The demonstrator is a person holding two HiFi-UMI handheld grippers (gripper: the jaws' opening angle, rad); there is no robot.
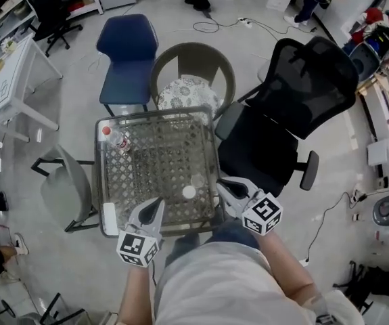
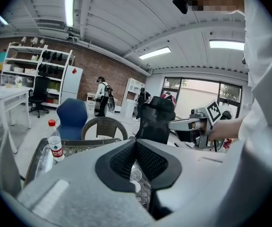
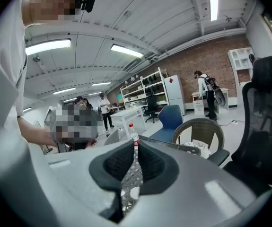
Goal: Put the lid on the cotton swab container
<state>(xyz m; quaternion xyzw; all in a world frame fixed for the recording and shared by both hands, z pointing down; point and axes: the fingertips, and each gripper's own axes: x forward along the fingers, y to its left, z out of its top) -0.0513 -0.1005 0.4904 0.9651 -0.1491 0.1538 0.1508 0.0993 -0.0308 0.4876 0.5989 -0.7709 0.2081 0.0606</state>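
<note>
As the clear container stands open, its white round lid lies just beside it. Left tongs and right tongs are pressed together, empty.

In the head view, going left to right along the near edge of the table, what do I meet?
White block → left gripper → white round piece → right gripper.

Bright, even indoor light from long white fluorescent ceiling tubes; soft faint shadows on the pale grey floor. Gripper views bend strongly, corners black; the grey left gripper looms slightly out of focus
</note>
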